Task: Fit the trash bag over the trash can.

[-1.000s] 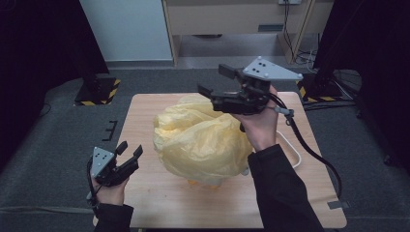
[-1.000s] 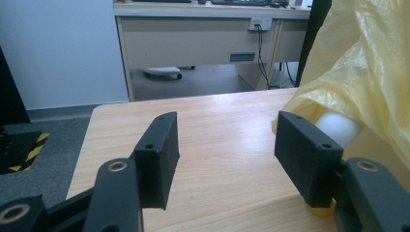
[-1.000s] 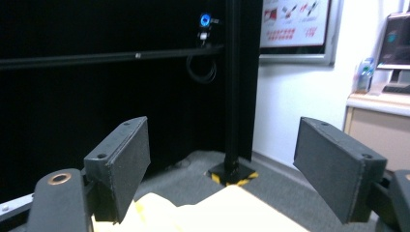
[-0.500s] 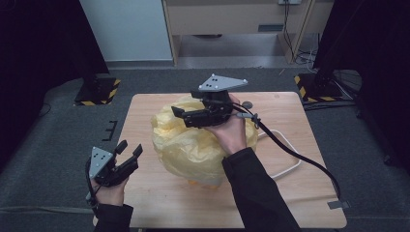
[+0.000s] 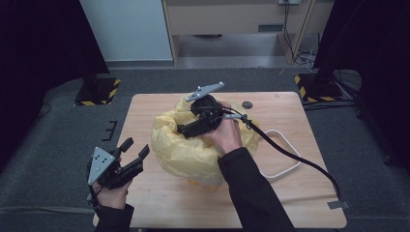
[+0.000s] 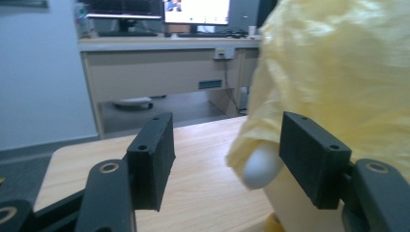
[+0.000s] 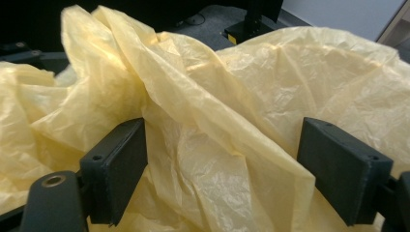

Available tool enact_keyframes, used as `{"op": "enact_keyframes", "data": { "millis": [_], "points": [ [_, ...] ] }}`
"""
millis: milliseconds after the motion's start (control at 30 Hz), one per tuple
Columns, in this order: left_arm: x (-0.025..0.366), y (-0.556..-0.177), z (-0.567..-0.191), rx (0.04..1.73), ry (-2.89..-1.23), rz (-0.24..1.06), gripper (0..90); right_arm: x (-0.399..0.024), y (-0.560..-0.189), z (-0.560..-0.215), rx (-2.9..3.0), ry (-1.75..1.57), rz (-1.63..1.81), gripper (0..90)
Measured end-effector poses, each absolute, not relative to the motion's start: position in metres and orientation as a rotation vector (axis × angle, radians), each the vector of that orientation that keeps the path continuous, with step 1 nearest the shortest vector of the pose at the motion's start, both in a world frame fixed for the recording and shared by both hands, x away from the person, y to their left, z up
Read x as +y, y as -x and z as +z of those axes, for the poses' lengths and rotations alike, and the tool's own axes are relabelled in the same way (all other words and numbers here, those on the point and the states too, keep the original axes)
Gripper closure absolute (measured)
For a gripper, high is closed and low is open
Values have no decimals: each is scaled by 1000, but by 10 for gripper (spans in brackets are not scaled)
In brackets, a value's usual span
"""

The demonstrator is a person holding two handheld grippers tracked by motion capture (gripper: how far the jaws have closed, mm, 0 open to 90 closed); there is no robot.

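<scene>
A crumpled yellow plastic bag (image 5: 193,147) sits near the middle of the tabletop (image 5: 145,108), draped over something pale beneath it. The right gripper (image 5: 186,129) is lowered onto the top of the bag; seen along its fingers (image 7: 113,166), a raised fold of the film lies between them, while both pads stand apart from it, so the fingers are open, and they have just been opening a little further. The left gripper (image 5: 135,149) hangs over the tabletop's near left edge, just beside the bag. Its fingers (image 6: 152,159) are likewise open and have just widened, with the bag's lower edge and a pale rounded shape between them. A white cord loop (image 5: 285,154) lies beyond the right hand (image 5: 225,135).
</scene>
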State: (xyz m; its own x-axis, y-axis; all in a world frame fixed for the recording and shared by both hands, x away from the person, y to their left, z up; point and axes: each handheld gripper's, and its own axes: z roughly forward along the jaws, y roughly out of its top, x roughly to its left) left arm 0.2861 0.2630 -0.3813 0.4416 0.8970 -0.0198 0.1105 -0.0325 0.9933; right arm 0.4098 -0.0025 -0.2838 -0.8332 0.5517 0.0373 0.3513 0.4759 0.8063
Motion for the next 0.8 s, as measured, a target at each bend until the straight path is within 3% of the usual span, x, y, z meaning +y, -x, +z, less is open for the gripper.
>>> {"op": "enact_keyframes", "data": {
  "millis": [267, 800],
  "points": [
    [258, -283, -376, 868, -1492, 779, 344, 7, -415, -300, 2604, -714, 1108, 119],
    [243, -281, -372, 770, -1573, 683, 314, 18, -413, -308, 2673, -662, 958, 104]
  ]
}}
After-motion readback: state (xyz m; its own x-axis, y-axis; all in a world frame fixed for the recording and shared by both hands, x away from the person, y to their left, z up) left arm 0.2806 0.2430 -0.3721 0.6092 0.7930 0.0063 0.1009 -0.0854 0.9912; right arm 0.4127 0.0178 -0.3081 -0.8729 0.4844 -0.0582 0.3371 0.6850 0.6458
